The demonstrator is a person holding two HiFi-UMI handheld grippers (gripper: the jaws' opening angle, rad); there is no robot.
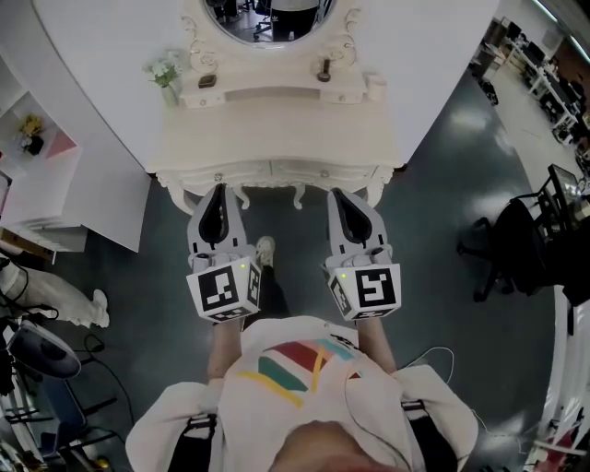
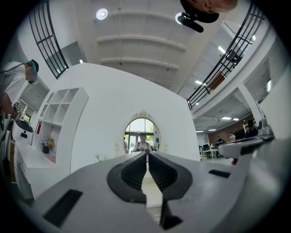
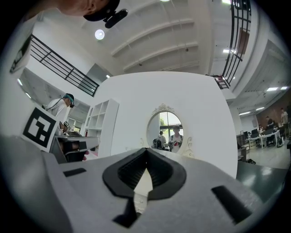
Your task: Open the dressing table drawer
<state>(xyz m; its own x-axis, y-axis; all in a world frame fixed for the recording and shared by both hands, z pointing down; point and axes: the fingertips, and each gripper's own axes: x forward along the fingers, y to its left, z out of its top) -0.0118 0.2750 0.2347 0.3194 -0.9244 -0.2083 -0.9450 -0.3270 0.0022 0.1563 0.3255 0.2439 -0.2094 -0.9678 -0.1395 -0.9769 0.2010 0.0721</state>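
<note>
Opening the drawer [image 1: 247,172], closed in the table [image 1: 277,138] front just beyond both tips, likely needs the left gripper [image 1: 218,191] and right gripper [image 1: 337,194], both pinched together empty, parted first.

I see the mirror [image 1: 273,17] behind the table [image 1: 277,147], a shelf unit [image 1: 37,175] at its left, and my left gripper [image 1: 218,191] and right gripper [image 1: 339,194] side by side before it.

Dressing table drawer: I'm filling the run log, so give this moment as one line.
left tongs: shut, empty | right tongs: shut, empty | both: near dressing table front | drawer: closed
</note>
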